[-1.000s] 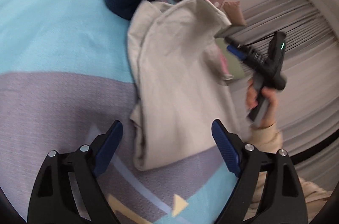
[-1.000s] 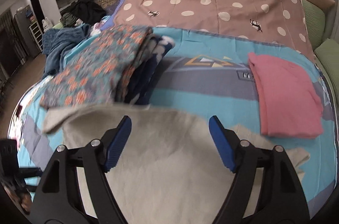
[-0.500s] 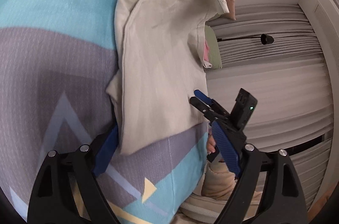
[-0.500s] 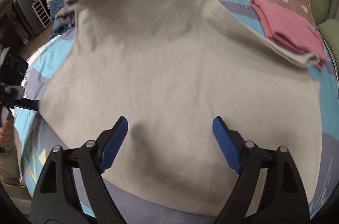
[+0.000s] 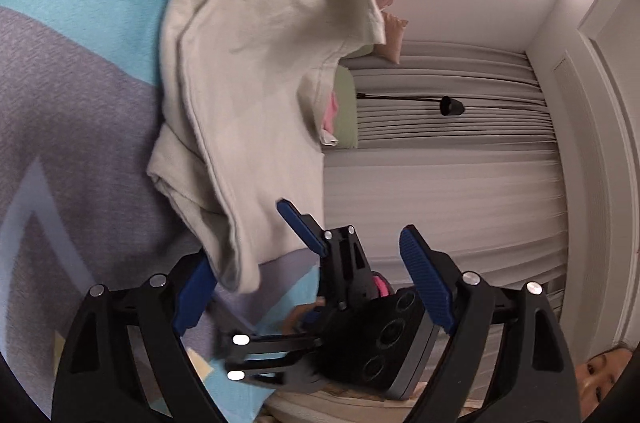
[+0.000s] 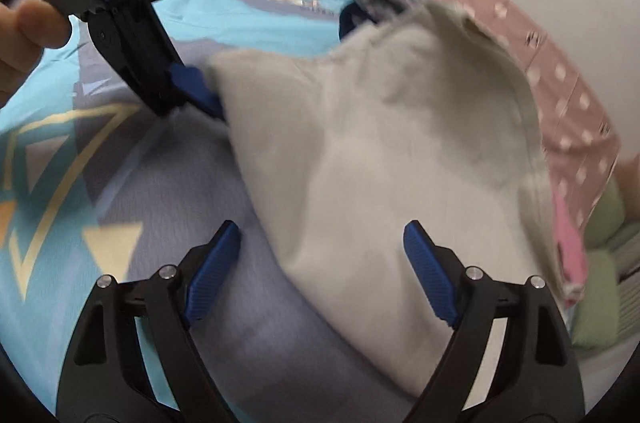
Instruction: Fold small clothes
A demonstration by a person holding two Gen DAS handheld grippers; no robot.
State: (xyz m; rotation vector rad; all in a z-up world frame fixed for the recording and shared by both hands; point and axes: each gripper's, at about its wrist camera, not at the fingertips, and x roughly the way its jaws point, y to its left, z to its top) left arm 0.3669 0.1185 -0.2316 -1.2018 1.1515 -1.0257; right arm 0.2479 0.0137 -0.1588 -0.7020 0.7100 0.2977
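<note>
The beige garment (image 5: 248, 95) lies on the bed cover (image 5: 72, 71), doubled over itself, its far edge still standing up in a loose hump instead of lying flat. A second ago the cloth was only being carried across, so the fold has just landed. The right gripper (image 6: 320, 267) has swung down close to the near edge, its jaws wide and empty, no cloth pressed between them. The left gripper (image 5: 316, 287) also stands wide open; the garment's near corner hangs just in front of its left pad, though whether it touches is hard to tell through the blur. In the left wrist view the right gripper sits right beside the left. The fold seems made; flattening the raised edge looks like what remains.
</note>
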